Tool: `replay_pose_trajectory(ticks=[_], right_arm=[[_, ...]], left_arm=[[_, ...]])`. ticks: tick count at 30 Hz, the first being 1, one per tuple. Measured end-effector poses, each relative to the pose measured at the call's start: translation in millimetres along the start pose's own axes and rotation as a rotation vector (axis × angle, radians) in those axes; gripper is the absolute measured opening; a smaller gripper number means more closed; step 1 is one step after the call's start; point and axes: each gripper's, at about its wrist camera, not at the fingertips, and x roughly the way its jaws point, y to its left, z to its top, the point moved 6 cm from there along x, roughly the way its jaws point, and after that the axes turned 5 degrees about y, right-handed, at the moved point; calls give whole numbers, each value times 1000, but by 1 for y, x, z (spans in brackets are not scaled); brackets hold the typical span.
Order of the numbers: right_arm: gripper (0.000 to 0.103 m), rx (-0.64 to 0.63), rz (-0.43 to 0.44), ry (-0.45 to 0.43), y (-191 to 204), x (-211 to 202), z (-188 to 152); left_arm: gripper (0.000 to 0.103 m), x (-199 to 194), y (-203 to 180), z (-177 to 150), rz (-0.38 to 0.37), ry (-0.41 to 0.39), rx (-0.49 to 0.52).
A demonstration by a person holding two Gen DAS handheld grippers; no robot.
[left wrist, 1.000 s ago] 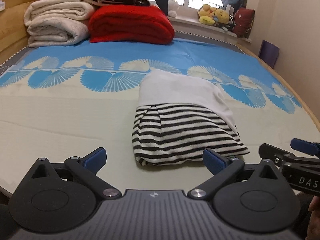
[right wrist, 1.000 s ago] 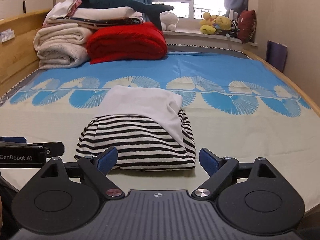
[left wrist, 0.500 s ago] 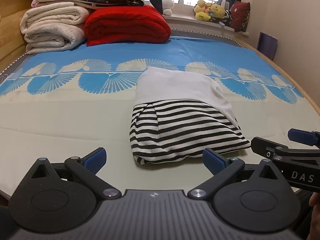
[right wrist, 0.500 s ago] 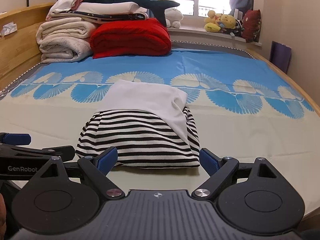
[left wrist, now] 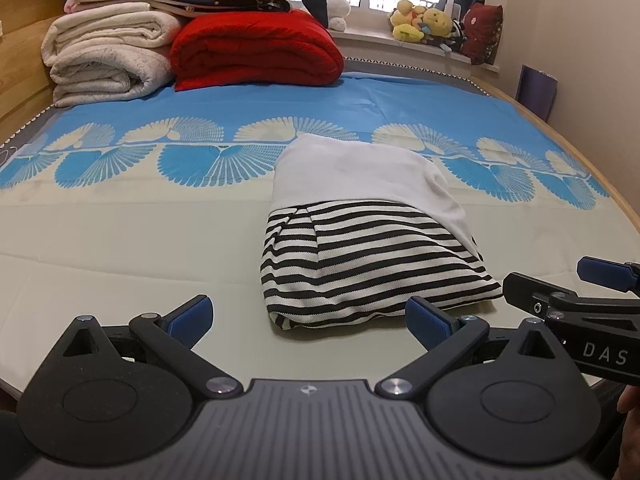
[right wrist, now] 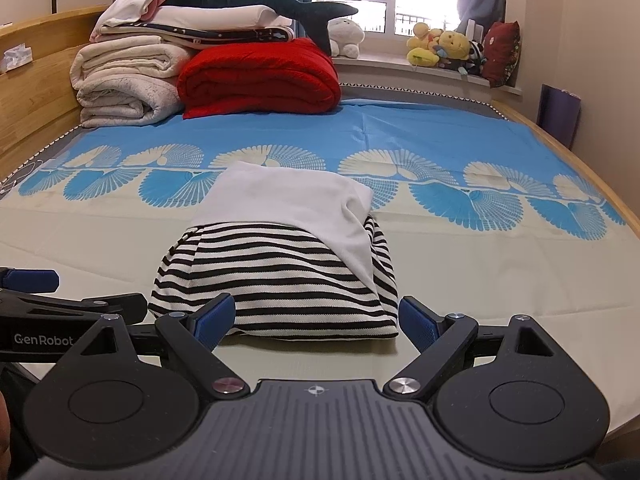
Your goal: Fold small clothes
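A small garment [left wrist: 368, 236], white on its far half and black-and-white striped on its near half, lies folded into a compact bundle on the bed mat [left wrist: 120, 248]; it also shows in the right wrist view [right wrist: 280, 264]. My left gripper [left wrist: 308, 318] is open and empty, just short of the bundle's near edge. My right gripper [right wrist: 316, 320] is open and empty, its blue pads [right wrist: 214, 318] flanking the near striped edge without touching it. Each gripper shows at the edge of the other's view.
Folded white blankets [right wrist: 124, 80] and a red quilt [right wrist: 260, 78] are stacked at the head of the bed, with a plush shark [right wrist: 264, 0] on top. Soft toys [right wrist: 448, 46] line the windowsill. A wooden headboard [right wrist: 36, 92] runs along the left.
Both grippers have drawn back a little and tilted upward; the garment has not moved. Both stay open.
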Motion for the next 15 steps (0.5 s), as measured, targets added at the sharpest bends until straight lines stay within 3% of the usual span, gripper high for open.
replay_pose_trajectory(ticks=[15], right_arm=[[89,9,-5,3,1,-1,0]], left_arm=[[102,1,0,0,-5,0,-4]])
